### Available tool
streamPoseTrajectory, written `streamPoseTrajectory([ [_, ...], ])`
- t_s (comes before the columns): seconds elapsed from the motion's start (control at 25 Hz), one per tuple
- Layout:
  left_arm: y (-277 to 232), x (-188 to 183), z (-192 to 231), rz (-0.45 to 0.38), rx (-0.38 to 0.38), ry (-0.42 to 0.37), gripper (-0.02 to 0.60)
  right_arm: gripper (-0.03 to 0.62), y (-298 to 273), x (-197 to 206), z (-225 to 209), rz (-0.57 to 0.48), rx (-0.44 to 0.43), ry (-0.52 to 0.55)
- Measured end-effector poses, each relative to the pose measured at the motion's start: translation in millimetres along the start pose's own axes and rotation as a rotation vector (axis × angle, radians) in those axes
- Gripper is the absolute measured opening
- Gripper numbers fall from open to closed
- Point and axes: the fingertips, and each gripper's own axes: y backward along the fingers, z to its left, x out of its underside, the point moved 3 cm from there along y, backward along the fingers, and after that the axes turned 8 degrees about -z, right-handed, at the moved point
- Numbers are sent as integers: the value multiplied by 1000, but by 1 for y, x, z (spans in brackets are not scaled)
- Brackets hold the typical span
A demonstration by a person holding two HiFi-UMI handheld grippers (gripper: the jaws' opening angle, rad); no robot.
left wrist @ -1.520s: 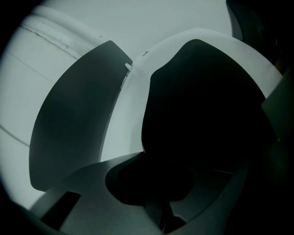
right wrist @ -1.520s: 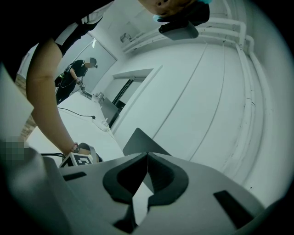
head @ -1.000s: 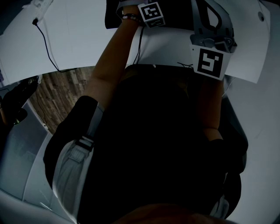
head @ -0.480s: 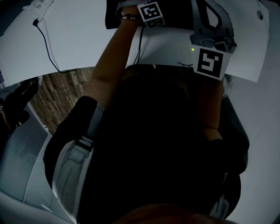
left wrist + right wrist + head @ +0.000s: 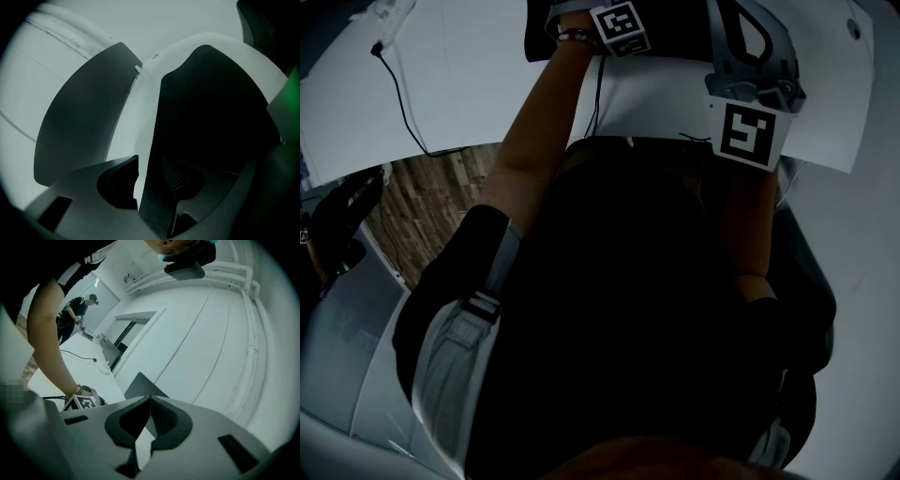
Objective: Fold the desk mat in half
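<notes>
Folding looked unfinished: the right gripper (image 5: 149, 399) pinched a corner of the thin dark desk mat (image 5: 140, 385); the left gripper (image 5: 152, 174), jaws just opened wide, stood loose about its edge.

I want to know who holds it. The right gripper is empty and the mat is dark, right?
Not empty. The right gripper is shut on a corner of the mat, as the right gripper view shows. The mat is dark.

Two grippers: left gripper (image 5: 152, 171), right gripper (image 5: 150, 399). Two marker cubes (image 5: 622, 28). One desk mat (image 5: 79, 126). One table (image 5: 478, 66). One cable (image 5: 398, 103). One background person (image 5: 77, 310).
</notes>
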Motion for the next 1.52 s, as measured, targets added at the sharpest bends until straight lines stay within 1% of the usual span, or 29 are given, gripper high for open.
streamPoseTrajectory([
  [0.12,3,2,0,1,-4,5,167,31,5,-1,1,-2,3,0],
  [0.28,9,-1,5,-16,-37,11,167,31,10,-7,1,-19,3,9],
  [0.68,35,-4,10,26,-86,30,173,31,29,-21,0,-69,-3,21],
  [0.88,52,-9,11,23,-109,44,173,31,41,-31,-1,-101,1,26],
  [1.16,81,-24,8,8,-143,86,175,31,66,-33,-9,-96,8,34],
  [1.52,131,-44,12,-31,-221,148,181,30,96,-40,-11,-109,8,40],
])
